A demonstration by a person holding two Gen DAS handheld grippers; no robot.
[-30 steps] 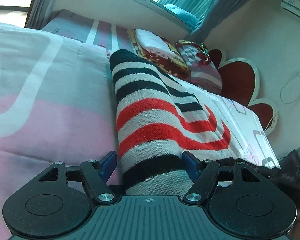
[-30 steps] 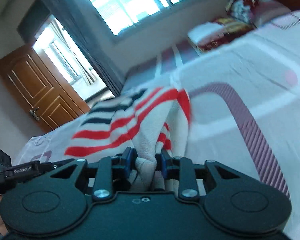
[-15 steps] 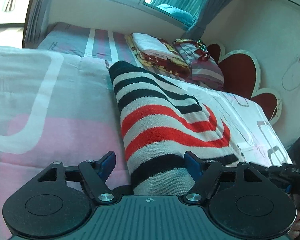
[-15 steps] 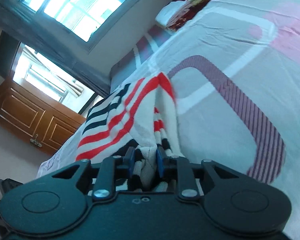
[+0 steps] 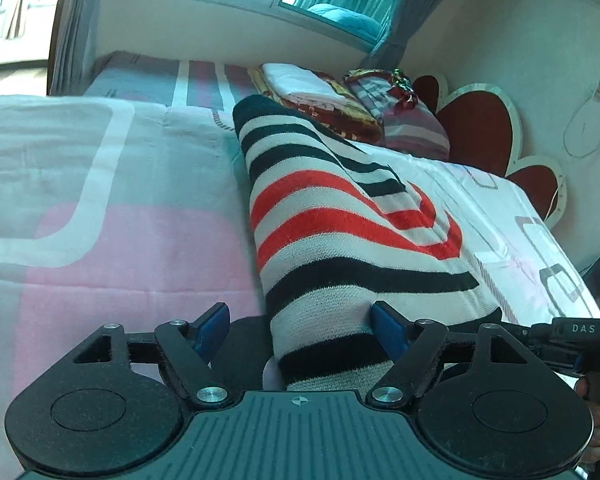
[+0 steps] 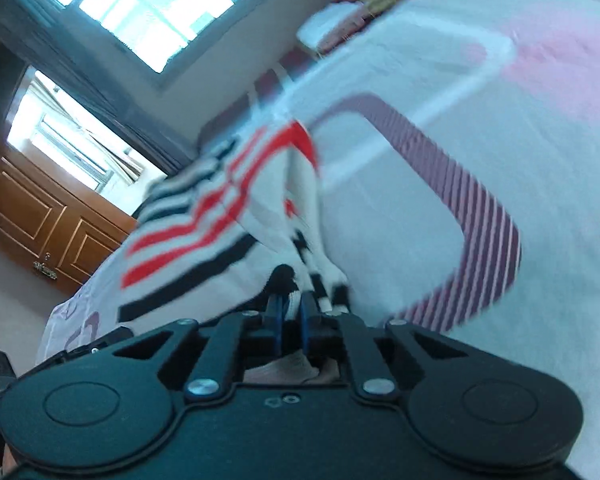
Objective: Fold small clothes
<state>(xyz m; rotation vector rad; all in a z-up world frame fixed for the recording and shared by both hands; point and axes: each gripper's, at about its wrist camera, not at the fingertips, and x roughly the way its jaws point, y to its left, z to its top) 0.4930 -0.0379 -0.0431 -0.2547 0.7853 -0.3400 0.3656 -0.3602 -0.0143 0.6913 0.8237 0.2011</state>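
A striped knit garment (image 5: 332,236) in white, black and red lies along the bed. In the left wrist view its near end sits between my left gripper's (image 5: 300,324) wide-open blue pads; the right pad (image 5: 386,330) touches the fabric, the left pad (image 5: 212,326) stands apart. In the right wrist view my right gripper (image 6: 289,312) is shut on a bunched edge of the same garment (image 6: 220,224), which drapes away to the left. The right gripper's body also shows at the right edge of the left wrist view (image 5: 572,340).
The bed (image 5: 80,220) has a pink, grey and white cover. Folded blankets and pillows (image 5: 320,92) are stacked by a red heart-shaped headboard (image 5: 476,132). A window (image 6: 148,4) and a wooden door (image 6: 32,216) lie beyond the bed.
My right gripper has closed tighter on the garment edge and swung, its view tilting and blurring. The left gripper stays open around the garment's end, and its view has tipped upward.
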